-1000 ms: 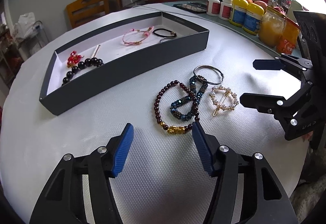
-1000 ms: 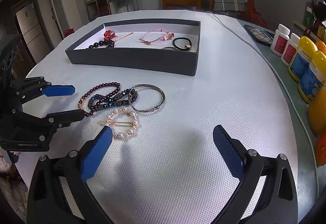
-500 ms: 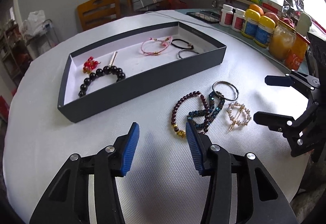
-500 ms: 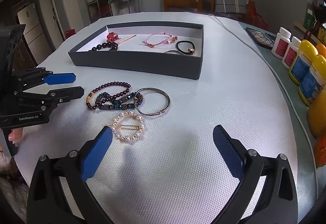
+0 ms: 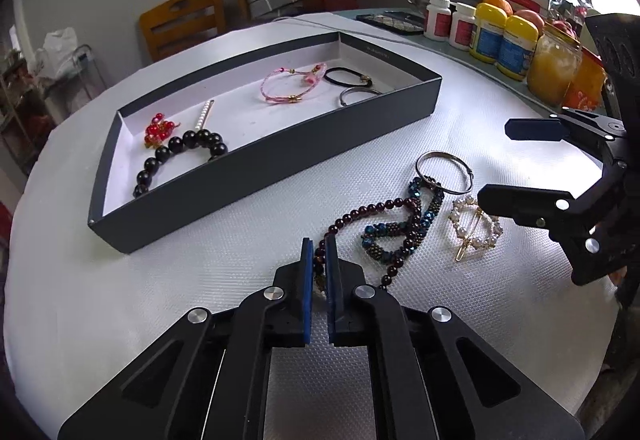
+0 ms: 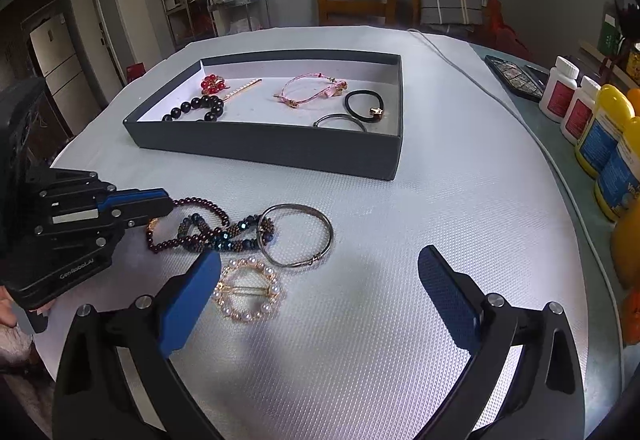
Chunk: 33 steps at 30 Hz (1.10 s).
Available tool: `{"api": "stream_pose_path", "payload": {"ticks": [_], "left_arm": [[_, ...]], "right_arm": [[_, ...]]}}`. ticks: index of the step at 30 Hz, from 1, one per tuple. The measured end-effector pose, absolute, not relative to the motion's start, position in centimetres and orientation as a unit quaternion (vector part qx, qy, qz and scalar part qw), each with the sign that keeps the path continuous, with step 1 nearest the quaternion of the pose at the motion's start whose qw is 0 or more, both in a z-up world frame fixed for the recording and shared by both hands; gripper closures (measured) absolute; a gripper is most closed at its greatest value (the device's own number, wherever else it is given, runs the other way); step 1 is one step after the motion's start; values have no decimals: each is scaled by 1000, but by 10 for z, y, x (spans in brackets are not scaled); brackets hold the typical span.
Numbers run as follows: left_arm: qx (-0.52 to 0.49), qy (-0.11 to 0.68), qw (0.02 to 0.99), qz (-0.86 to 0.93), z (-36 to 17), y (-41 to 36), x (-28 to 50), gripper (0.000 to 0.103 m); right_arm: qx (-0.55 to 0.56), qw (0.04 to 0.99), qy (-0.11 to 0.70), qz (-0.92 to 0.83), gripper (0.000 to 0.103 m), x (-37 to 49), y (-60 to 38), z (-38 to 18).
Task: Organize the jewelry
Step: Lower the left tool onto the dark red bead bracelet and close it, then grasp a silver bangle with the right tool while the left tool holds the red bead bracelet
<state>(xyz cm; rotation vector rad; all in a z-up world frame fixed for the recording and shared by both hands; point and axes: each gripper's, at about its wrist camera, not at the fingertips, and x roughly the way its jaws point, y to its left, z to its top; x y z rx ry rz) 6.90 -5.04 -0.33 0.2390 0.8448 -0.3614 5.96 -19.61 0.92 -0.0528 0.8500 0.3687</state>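
My left gripper (image 5: 318, 246) is shut on the near end of a dark red bead bracelet (image 5: 362, 211) that lies on the white table; it also shows in the right wrist view (image 6: 160, 202) with the bracelet (image 6: 204, 205). A blue beaded bracelet (image 5: 404, 228), a silver bangle (image 5: 444, 168) and a round pearl hair clip (image 5: 476, 228) lie beside it. My right gripper (image 6: 320, 276) is open and empty, just above the pearl clip (image 6: 248, 290). A dark open box (image 5: 280, 156) holds several pieces of jewelry.
Bottles and jars (image 5: 500, 36) stand along the table's right edge, with a dark case (image 6: 516, 74) behind them. A cable (image 6: 460, 64) runs past the box. A wooden chair (image 6: 356, 0) stands beyond the table.
My left gripper has moved forward to the dark red bracelet and closed on its near end. My right gripper has stayed open and shifted slightly toward the pearl clip.
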Motion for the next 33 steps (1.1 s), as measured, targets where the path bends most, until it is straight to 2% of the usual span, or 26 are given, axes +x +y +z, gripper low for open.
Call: {"api": "stream_pose_path", "payload": {"ticks": [6,10,18,22,33], "left_arm": [[106,397,899,-152,3,-28,68,97],[93,395,903,-142,5,-11,66,97],[79,400,902,-143,0,-2,66,97],[71,403,900,-147,-1,0,68,97],[87,406,897,-152,-3,-6,66,97]], "right_arm": [[-27,890,425,165,26,76,-189,4],[-31,882,436,177,35,78,-181,1],[-9,874,449,186,42,87,-177,-1],[0,874,452,176,51,91,-178,-1],[-55,883,436,164,55,85,-167,-4]]}}
